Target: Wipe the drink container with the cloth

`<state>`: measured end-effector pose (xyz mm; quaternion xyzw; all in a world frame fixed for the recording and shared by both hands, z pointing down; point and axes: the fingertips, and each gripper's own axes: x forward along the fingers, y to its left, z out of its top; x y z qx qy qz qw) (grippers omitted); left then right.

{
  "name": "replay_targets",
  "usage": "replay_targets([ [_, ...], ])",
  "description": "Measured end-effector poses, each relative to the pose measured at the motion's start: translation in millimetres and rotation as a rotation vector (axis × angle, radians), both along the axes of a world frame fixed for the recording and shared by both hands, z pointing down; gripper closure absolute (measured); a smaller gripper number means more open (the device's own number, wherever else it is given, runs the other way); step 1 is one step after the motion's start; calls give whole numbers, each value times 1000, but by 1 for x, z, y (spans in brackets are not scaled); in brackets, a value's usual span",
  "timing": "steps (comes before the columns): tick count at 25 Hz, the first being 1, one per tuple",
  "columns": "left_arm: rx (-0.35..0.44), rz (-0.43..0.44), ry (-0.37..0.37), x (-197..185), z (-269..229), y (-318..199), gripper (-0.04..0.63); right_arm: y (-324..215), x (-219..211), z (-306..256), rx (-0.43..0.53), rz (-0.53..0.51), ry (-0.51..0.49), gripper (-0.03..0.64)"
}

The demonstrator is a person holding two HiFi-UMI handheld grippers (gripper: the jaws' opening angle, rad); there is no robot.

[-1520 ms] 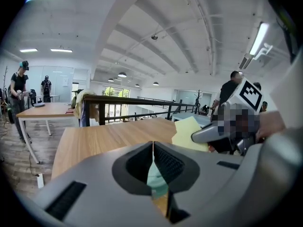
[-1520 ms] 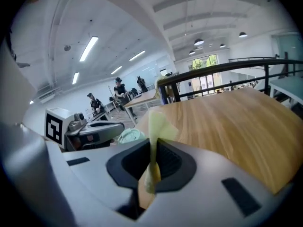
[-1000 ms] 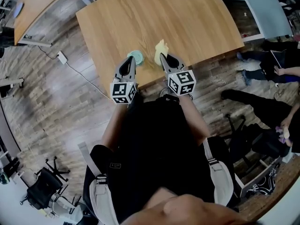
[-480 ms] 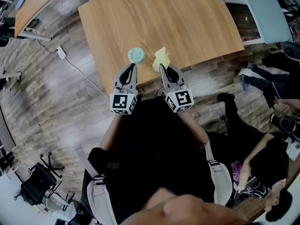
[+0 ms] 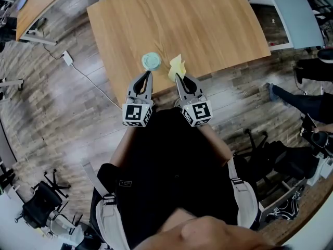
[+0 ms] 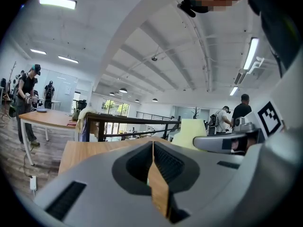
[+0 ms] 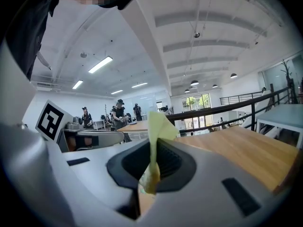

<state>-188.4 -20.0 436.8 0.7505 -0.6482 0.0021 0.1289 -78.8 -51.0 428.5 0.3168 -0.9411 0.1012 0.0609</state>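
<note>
I see only the drink container's teal lid from above; its body is hidden. It stands by the wooden table's near edge. My left gripper points at it, jaws together and empty. The right gripper pinches the yellow cloth just to its right.

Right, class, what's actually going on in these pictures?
A person stands at the near edge of a light wooden table, a gripper in each hand. The right gripper is shut on a pale yellow cloth. The left gripper is shut and empty, just short of a round mint-green drink container standing on the table. Cloth and container are apart.
</note>
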Motion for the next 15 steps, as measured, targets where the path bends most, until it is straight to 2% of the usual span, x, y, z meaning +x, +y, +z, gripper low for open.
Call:
replay_targets([
  [15, -6, 10, 9, 1, 3, -2, 569, -2, 0, -3, 15, 0, 11, 575],
])
